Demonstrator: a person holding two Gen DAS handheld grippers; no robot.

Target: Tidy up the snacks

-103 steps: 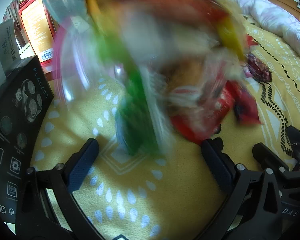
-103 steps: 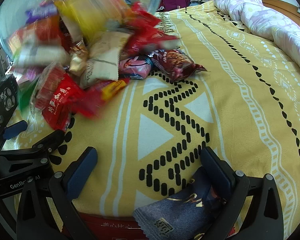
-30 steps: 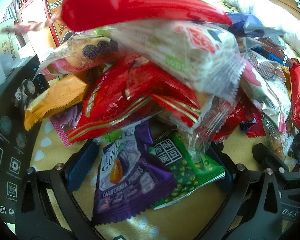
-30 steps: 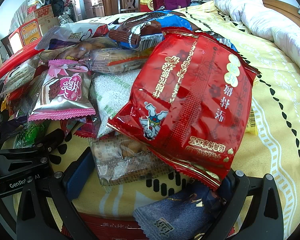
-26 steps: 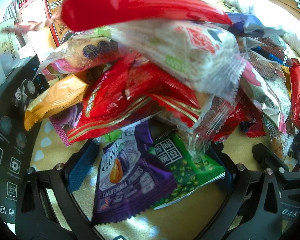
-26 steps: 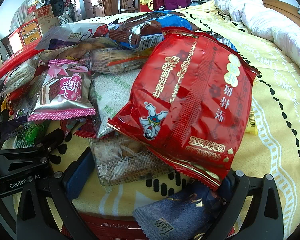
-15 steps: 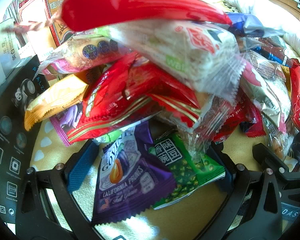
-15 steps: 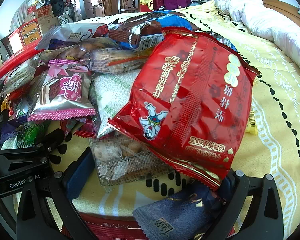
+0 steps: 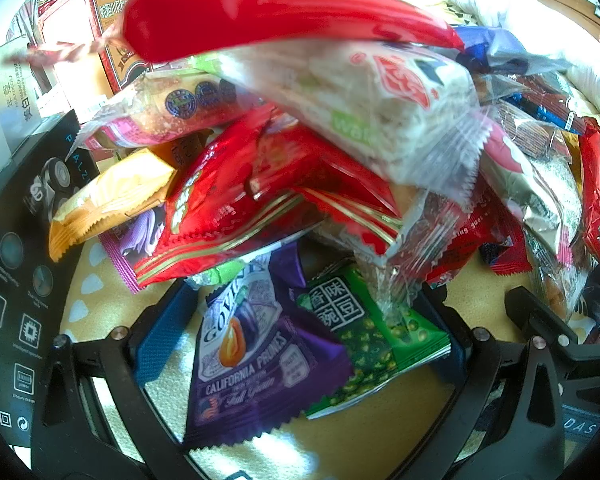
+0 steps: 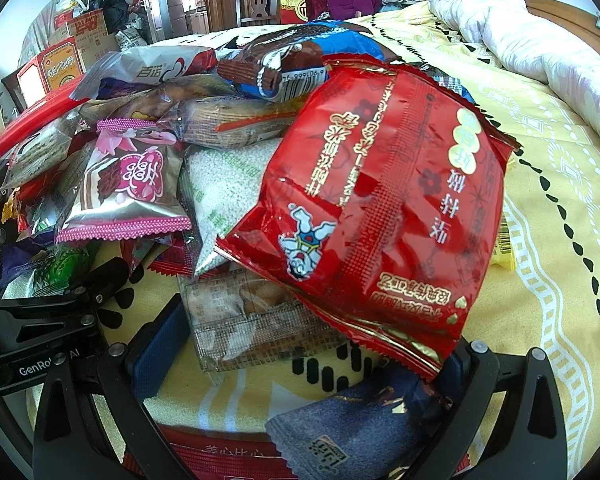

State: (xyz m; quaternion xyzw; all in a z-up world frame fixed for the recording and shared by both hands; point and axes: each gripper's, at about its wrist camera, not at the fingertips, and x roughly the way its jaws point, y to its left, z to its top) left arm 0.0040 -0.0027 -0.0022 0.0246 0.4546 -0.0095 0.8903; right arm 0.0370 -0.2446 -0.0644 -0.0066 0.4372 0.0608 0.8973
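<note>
We see a heap of snacks (image 10: 236, 152) on the yellow bedspread (image 10: 548, 208). A big red bag (image 10: 380, 208) lies tilted on top at the near right, its lower corner over our right gripper's (image 10: 300, 344) far finger. Under it sits a clear pack (image 10: 252, 312) between the wide-apart fingers, which grip nothing. A white pack (image 10: 228, 192) and a pink-edged silver pack (image 10: 128, 192) lie to the left. A dark blue pouch (image 10: 360, 428) rests at the bottom edge. The left gripper (image 10: 48, 320) shows at the left.
</note>
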